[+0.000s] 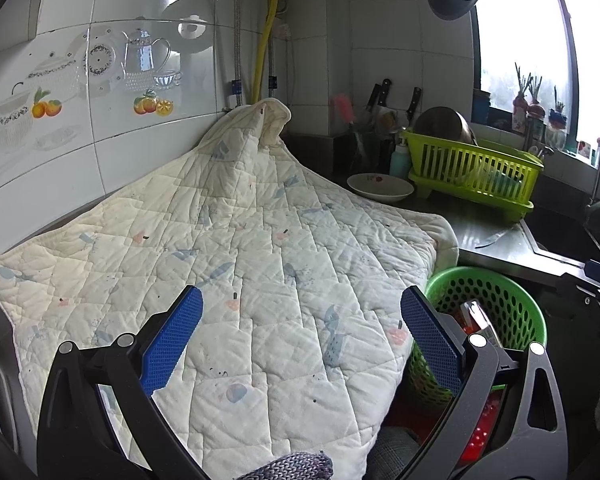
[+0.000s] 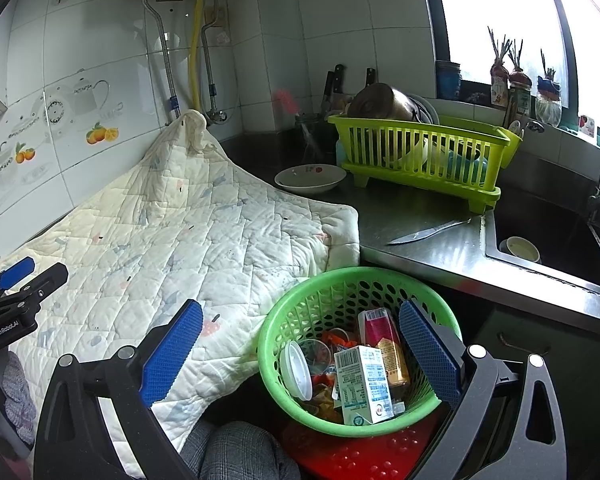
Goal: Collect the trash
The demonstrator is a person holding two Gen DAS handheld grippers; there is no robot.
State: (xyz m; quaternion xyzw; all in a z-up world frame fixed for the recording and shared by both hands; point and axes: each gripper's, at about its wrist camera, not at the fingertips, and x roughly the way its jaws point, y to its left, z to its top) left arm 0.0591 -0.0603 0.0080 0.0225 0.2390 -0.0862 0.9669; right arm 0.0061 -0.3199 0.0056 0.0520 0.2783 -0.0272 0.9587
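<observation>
I face white wall tiles [image 1: 300, 60] with teapot and fruit decals, pipes running down them. Daylight comes through a window [image 2: 500, 12] on my right, above a steel tabletop [image 2: 432, 240] and sink [image 2: 548, 256].

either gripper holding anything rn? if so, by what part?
Nothing held. Left gripper is open over the quilted cloth; right gripper is open above the green basket of trash, jaws apart with nothing between them.

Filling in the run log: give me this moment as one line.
left gripper: open, empty, over quilt | right gripper: open, empty, above green basket | basket: milk carton, cups, wrappers | quilt: no trash visible
</observation>
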